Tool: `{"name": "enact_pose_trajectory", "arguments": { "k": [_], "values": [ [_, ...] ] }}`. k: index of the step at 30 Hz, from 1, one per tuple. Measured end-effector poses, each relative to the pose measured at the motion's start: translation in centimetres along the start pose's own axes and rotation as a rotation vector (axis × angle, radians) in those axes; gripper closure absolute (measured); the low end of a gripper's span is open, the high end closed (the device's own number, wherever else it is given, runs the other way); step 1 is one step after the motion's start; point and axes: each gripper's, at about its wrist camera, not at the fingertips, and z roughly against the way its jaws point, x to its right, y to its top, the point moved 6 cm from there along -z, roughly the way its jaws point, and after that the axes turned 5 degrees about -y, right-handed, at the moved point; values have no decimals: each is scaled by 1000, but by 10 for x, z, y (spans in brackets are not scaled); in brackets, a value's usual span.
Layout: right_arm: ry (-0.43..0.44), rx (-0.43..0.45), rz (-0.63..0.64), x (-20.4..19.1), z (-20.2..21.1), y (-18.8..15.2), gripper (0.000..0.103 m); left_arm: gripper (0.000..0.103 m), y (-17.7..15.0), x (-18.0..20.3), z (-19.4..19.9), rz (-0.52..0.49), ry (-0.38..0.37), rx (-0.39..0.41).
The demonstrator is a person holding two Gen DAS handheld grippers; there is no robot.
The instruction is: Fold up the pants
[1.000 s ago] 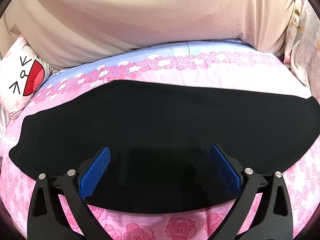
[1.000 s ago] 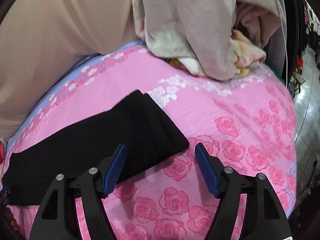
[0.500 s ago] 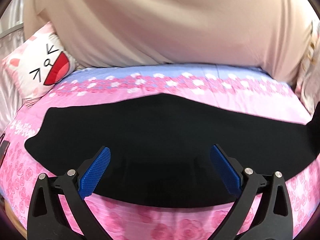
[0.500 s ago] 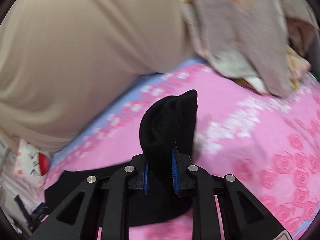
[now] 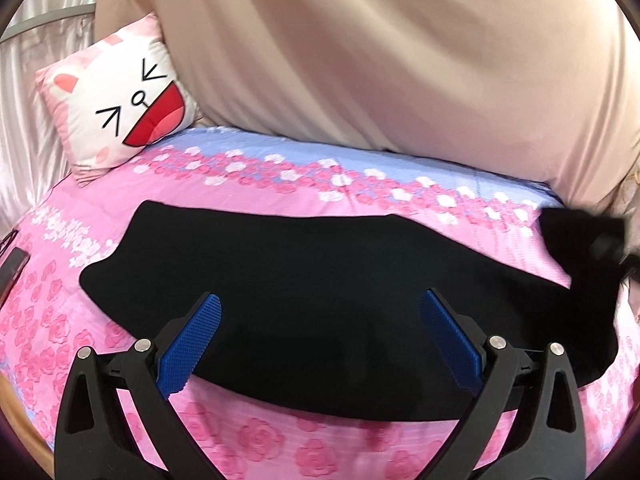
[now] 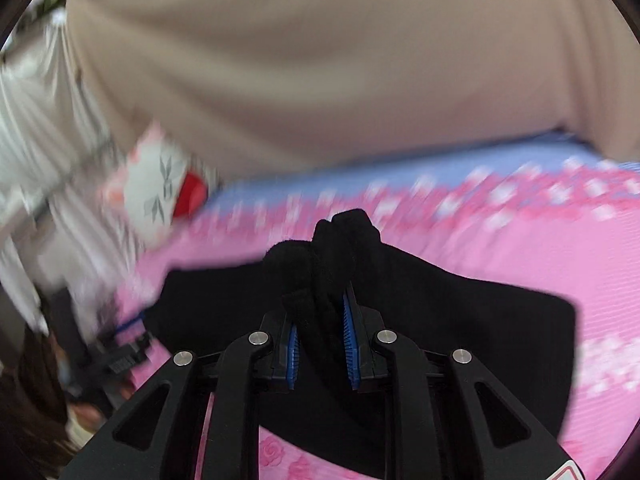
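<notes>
The black pants (image 5: 320, 300) lie flat on the pink bed (image 5: 248, 184). The left tongs (image 5: 320, 336) are wide apart above the pants' near edge. The right tongs (image 6: 320, 344) have just closed and pinch one bunched end.

Bed (image 5: 280, 196) covered by a pink sheet printed with roses, with a band of white and pink flowers and a pale blue strip along its far edge. 1 pair of black pants (image 5: 320, 312) lies flat across the near middle, running left to right; its right end is raised off the sheet. 1 cartoon-cat pillow (image 5: 120, 96) stands tilted at the far left corner. A beige cover (image 5: 380, 60) rises behind the far edge.
</notes>
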Motion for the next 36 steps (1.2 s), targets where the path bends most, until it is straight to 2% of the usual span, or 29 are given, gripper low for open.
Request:
{"name": "enact_pose_trajectory", "arguments": {
  "k": [4,6,8,10,12,14,15,17,19,23,26,29,30,32,34,36],
  "values": [
    [-22,-170,98,-38,-64,-46,82,5,-6,-18,-2,8,19,-17],
    [-43,-206,142,-48,-76,-62,80,5,-10,-25,-4,15,21,-26],
    [-63,-241,182,-46,-79,-79,74,5,-13,-30,-8,20,22,-41],
    [-51,-231,194,-50,-71,-82,57,5,-15,-31,-12,18,16,-59],
    [21,-227,188,-61,-55,-81,56,5,-16,-29,-14,18,7,-65],
    [82,-175,179,-69,-34,-71,56,5,-16,-26,-15,14,-4,-66],
    [83,-150,173,-69,-29,-66,56,5,-15,-23,-16,11,-12,-67],
    [43,-121,150,-64,-25,-55,64,5,-16,-16,-19,3,-27,-75],
    [-25,-137,110,-51,-40,-50,90,5,-19,-6,-23,-12,-45,-95],
    [-36,-254,69,-36,-90,-69,94,5,-24,10,-23,-48,-62,-118],
    [-24,-231,61,-36,-91,-68,94,5,-30,17,-21,-72,-64,-142],
    [-7,-191,41,-34,-73,-61,87,5,-36,23,-21,-75,-93,-176],
    [-9,-180,66,-37,-65,-60,86,5,-37,25,-22,-78,-96,-182],
    [-9,-189,140,-46,-55,-68,76,5,-38,25,-24,-77,-74,-181],
    [-25,-186,223,-60,-48,-79,45,5,-38,21,-27,-62,-62,-186],
    [-35,-174,297,-74,-48,-89,43,5,-38,18,-29,-55,-62,-194]
  ]
}}
